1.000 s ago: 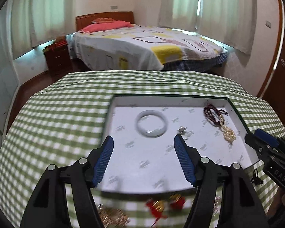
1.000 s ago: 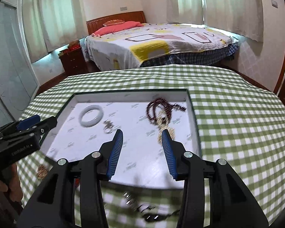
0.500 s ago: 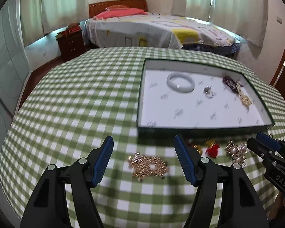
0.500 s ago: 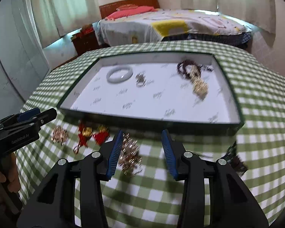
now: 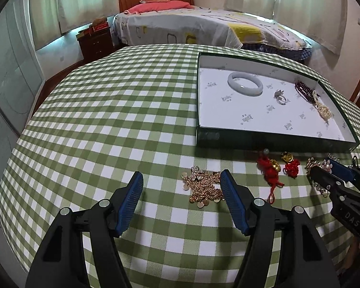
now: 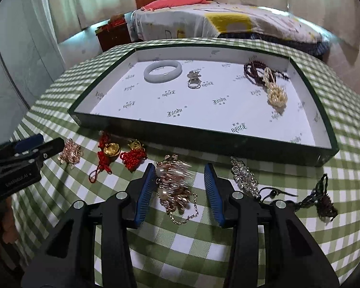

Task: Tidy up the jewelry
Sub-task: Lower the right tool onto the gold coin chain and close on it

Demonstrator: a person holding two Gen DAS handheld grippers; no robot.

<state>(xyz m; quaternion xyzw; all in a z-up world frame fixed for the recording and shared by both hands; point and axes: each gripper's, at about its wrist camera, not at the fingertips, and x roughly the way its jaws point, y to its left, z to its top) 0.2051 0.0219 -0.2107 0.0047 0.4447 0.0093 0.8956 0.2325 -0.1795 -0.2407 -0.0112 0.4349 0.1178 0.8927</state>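
A green-walled tray (image 5: 271,140) (image 6: 204,141) with a white floor holds a pale jade bangle (image 5: 244,83) (image 6: 162,71), a silver ring (image 5: 280,97) (image 6: 194,80), dark red beads (image 6: 254,70) and a pearl piece (image 6: 277,94). Loose pieces lie on the checked cloth in front of it. My left gripper (image 5: 181,187) is open, with a gold coin chain (image 5: 204,187) by its right finger. My right gripper (image 6: 178,180) is open around a rose-gold pearl piece (image 6: 174,184), low over the cloth.
Red knotted charms with gold beads (image 6: 112,153) (image 5: 276,168), a crystal brooch (image 6: 244,178) and a dark cord piece (image 6: 321,196) lie along the tray's front. The round table (image 5: 108,120) drops off at the near edge. A bed (image 5: 204,28) stands behind.
Both grippers have pulled back from above the tray and dropped toward the loose jewelry in front of it. The left one swung left. Both stayed open.
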